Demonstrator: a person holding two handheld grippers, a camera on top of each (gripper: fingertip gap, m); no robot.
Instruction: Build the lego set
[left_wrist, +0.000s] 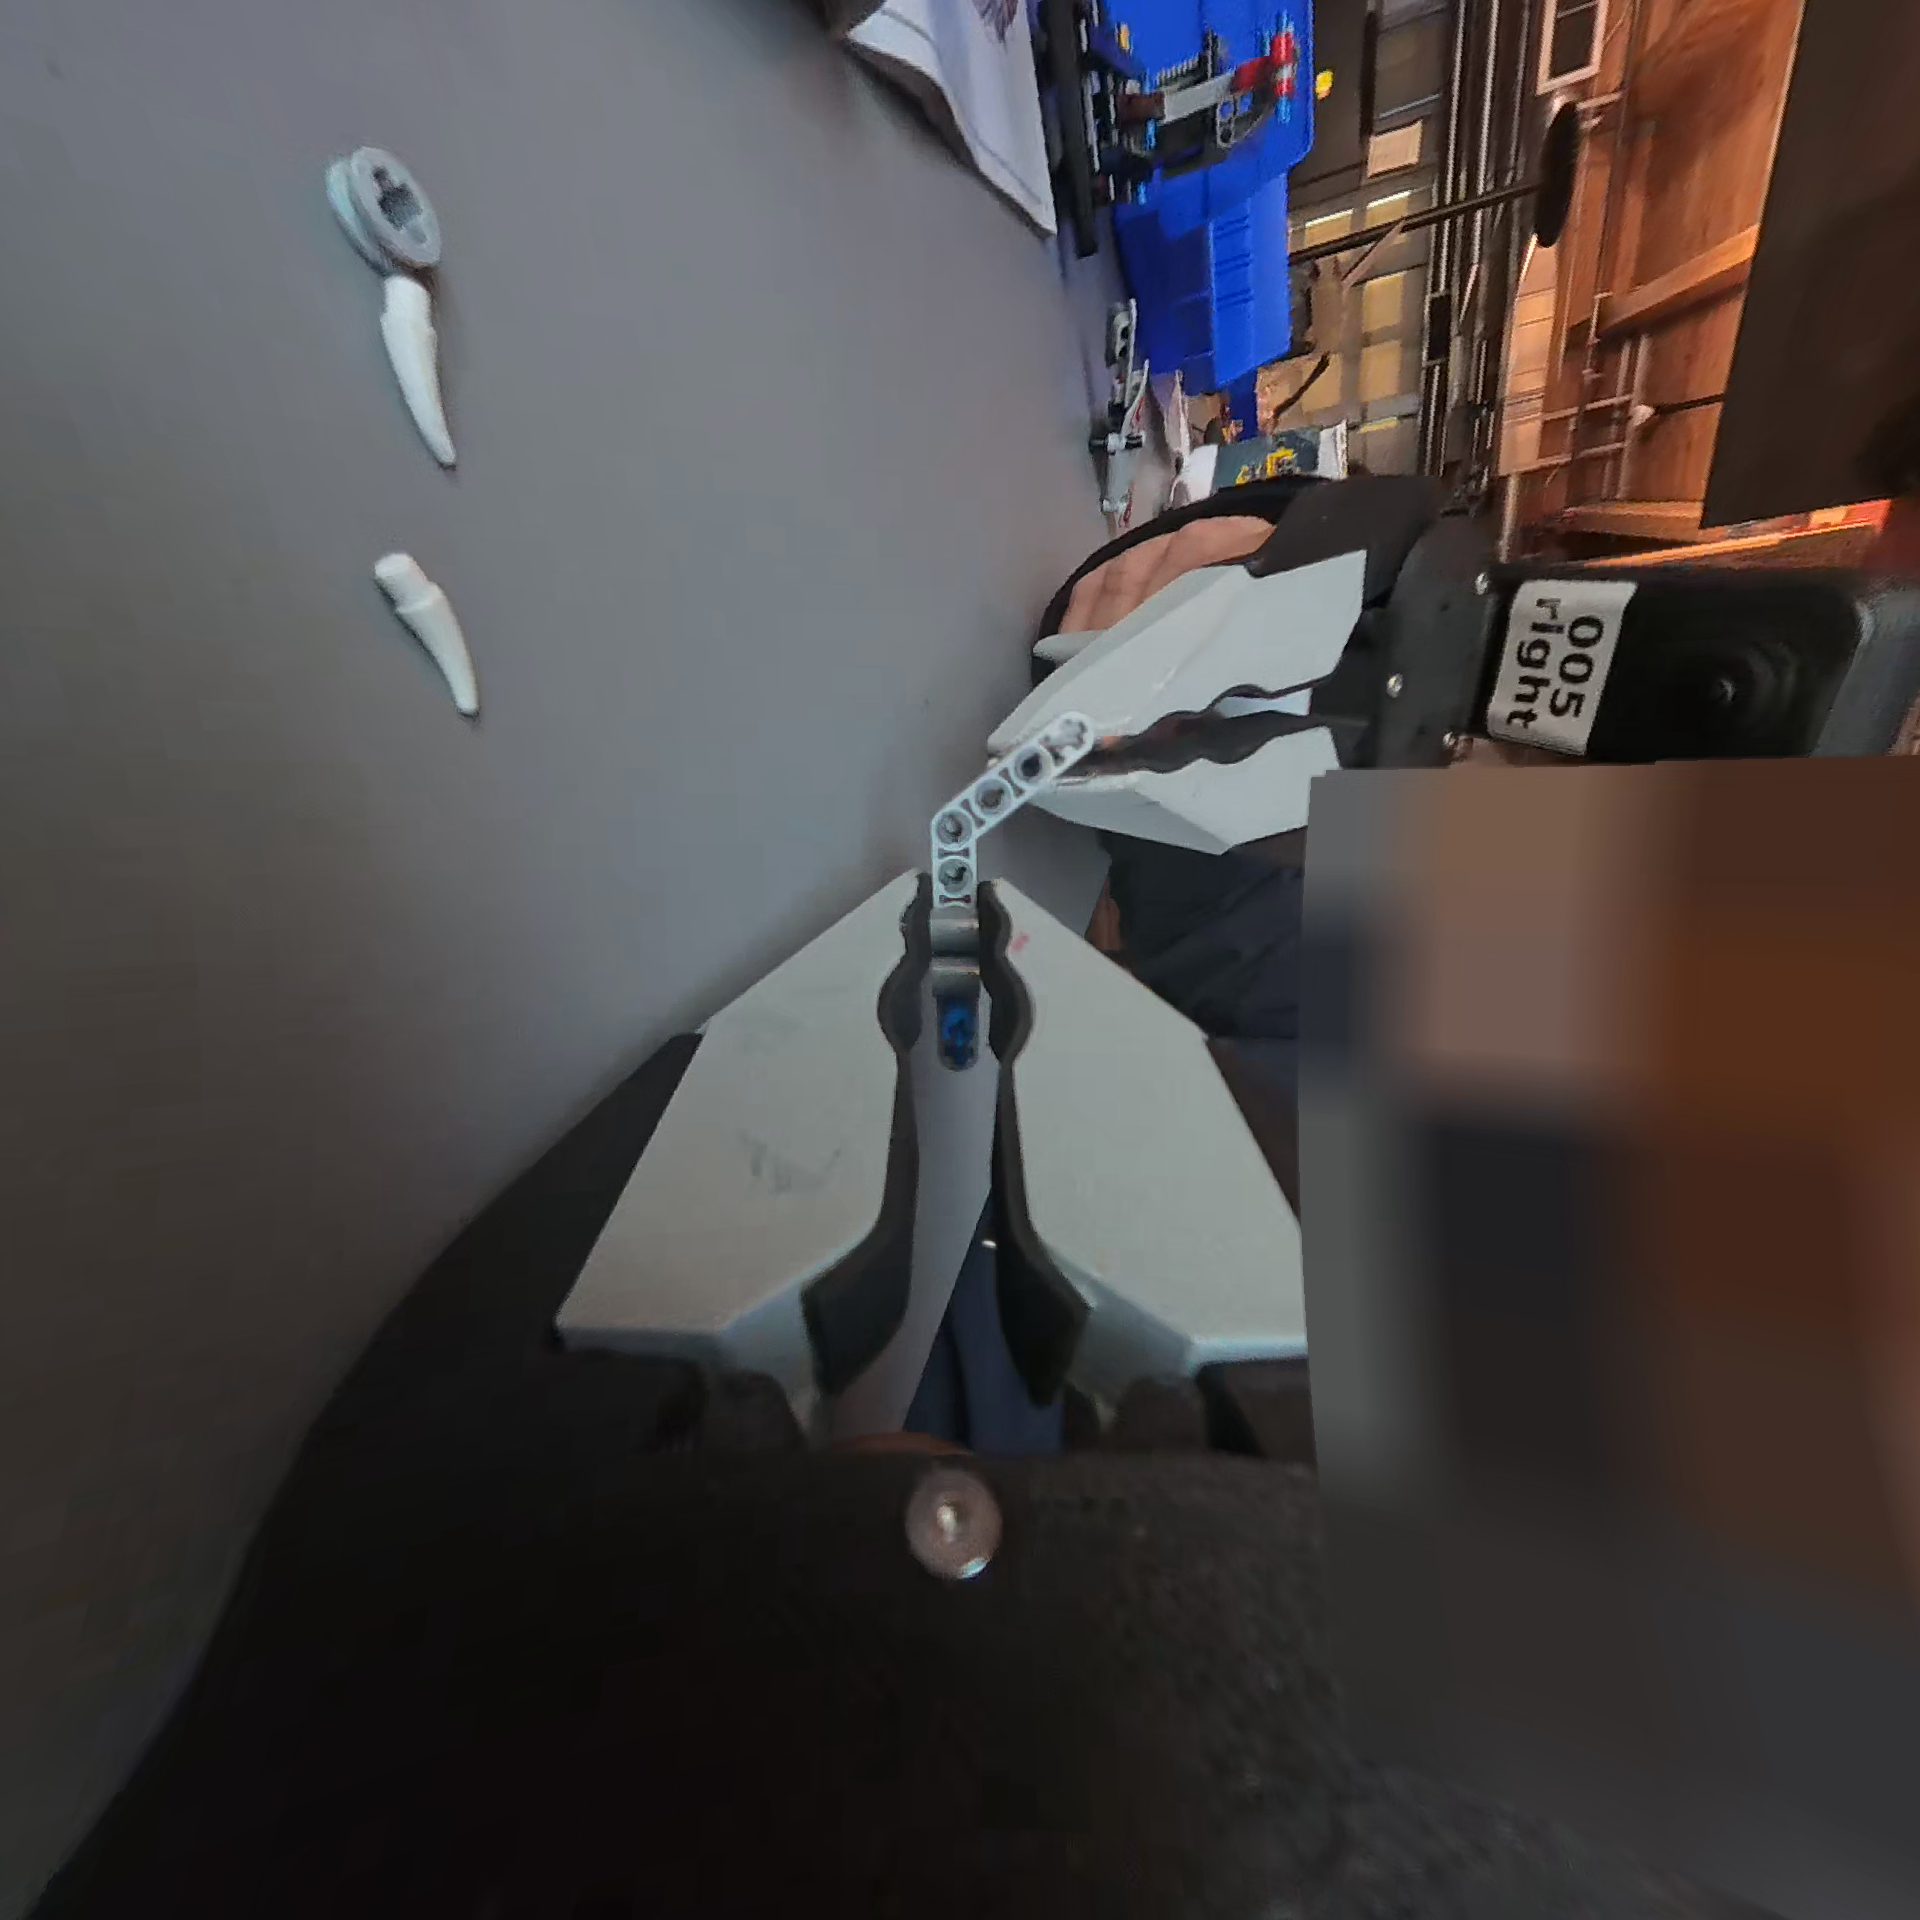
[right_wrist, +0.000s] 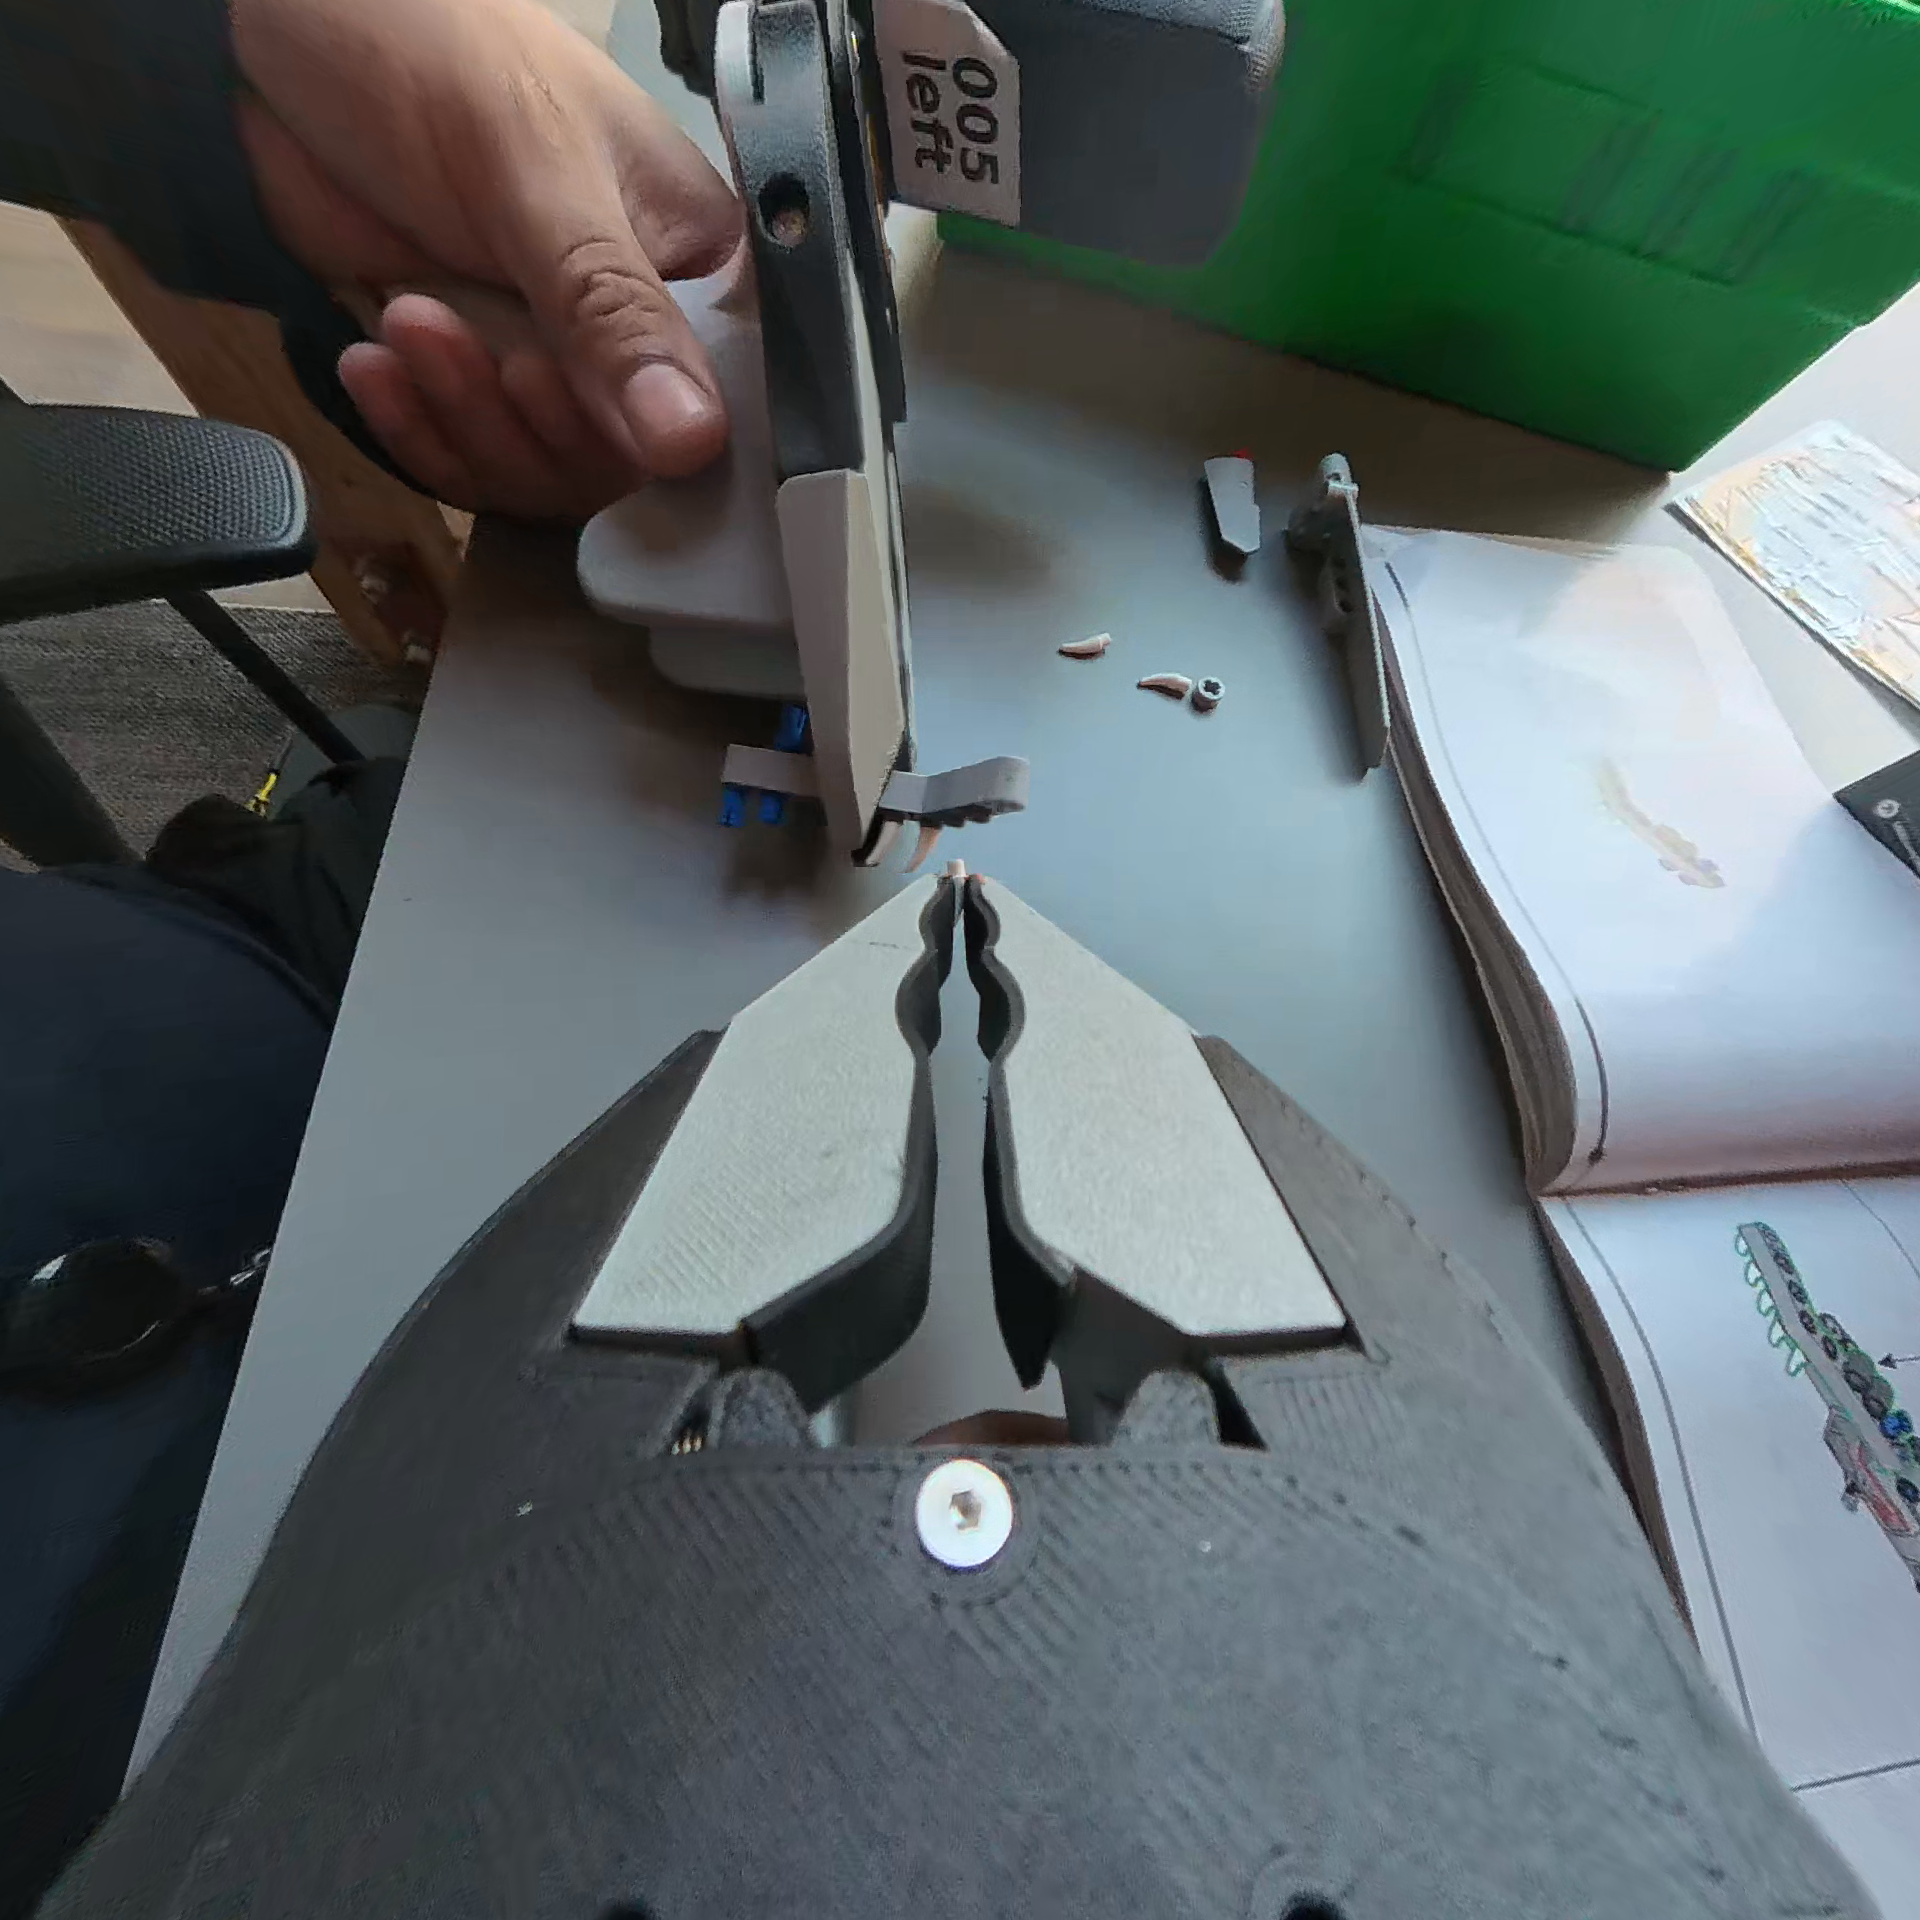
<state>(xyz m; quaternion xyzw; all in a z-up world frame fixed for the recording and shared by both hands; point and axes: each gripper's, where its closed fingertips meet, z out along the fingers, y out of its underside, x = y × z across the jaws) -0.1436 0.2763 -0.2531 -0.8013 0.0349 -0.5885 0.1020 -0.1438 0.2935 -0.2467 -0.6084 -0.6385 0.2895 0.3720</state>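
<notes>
Though closed almost tip to tip, right hand-held gripper (right_wrist: 958, 883) not empty: a small pale piece (right_wrist: 954, 869) nipped at the very ends of the fingers, probably a tooth like the loose ones. Just beyond, left hand-held gripper (right_wrist: 883, 831), steered by a person's hand (right_wrist: 499, 260), clamped narrow on the grey bent beam (right_wrist: 966, 790), with blue pins (right_wrist: 769, 800) sticking out behind it. Farther along the table (right_wrist: 1143, 987), two white teeth (right_wrist: 1086, 646) and a grey bush (right_wrist: 1207, 691) touching the nearer-right tooth. Then a short dark grey part (right_wrist: 1231, 509) and a long grey assembly (right_wrist: 1345, 603) leaning on the edge of the open instruction book (right_wrist: 1662, 831). Green box (right_wrist: 1558, 208) at the back.

Judged as partway through, no more. Beam and pins joined, long assembly put together, but the held tooth not yet seated, and the loose teeth and bush waiting.

Only in the left wrist view: the beam's row of holes (left_wrist: 997, 800), a blue pin (left_wrist: 956, 1029) between the left fingers, and the right tips (left_wrist: 1091, 748) meeting the beam's far end. Also a finished-looking model (left_wrist: 1174, 94) on a blue bin (left_wrist: 1205, 260) far off. Only in the right wrist view: the pale piece itself, the book and the green box.
</notes>
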